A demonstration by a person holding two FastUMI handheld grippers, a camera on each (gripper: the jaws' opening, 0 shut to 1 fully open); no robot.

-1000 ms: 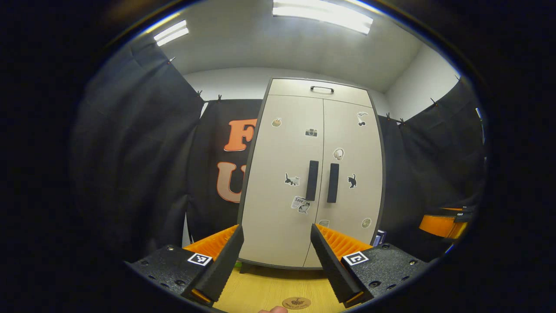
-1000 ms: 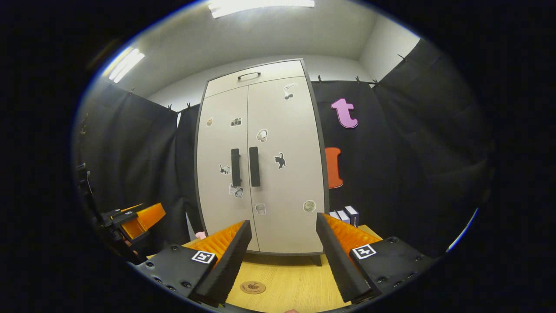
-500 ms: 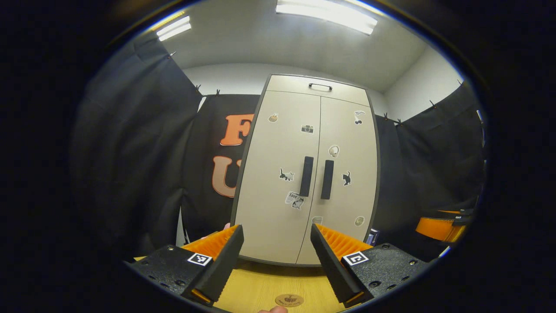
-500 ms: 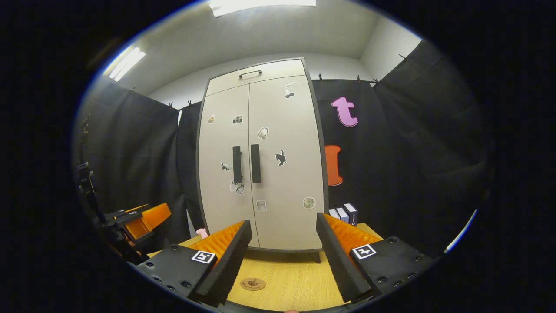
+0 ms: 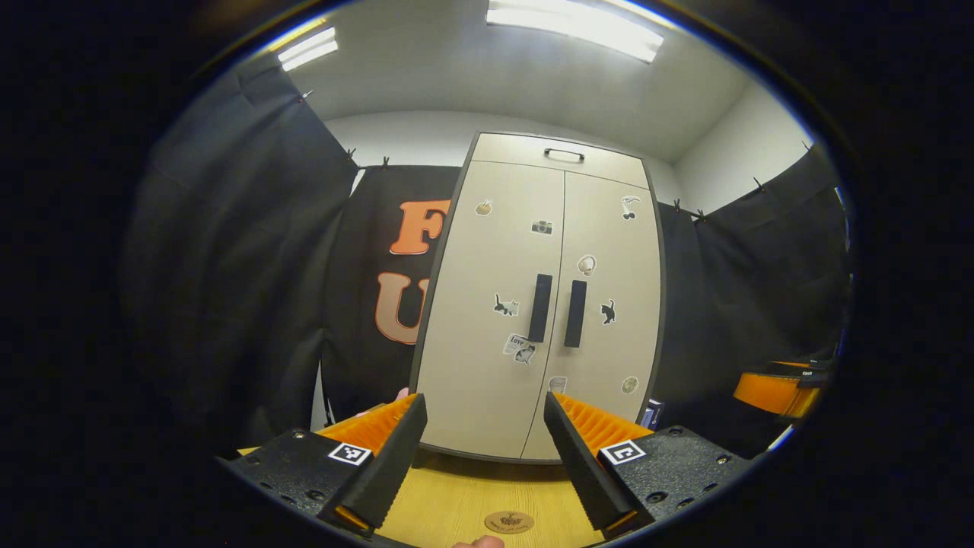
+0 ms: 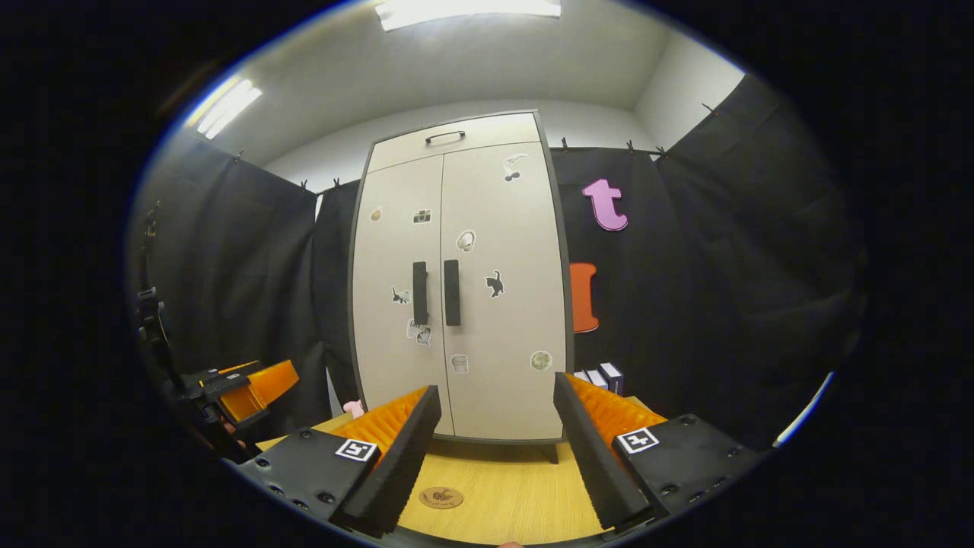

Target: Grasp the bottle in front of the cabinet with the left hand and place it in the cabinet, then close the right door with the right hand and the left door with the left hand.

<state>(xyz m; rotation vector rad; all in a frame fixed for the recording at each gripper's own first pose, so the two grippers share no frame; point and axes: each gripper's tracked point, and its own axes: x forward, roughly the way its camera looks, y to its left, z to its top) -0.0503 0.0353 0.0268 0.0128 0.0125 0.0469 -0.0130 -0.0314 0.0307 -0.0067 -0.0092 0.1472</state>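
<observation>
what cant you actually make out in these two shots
- Bottle: behind the shut doors of the cabinet, so whether it is inside cannot be told.
- Small pink thing, right gripper view: mostly behind the right tongs; unidentifiable.
- Stickers on the doors: too small for detail.
- Round disc on the table: marking too small.

One sticker [image 5: 520, 349] on the cabinet's left door [image 5: 494, 304], near frame centre in the left gripper view, starts with "Love"; the rest is too small to read.
</observation>
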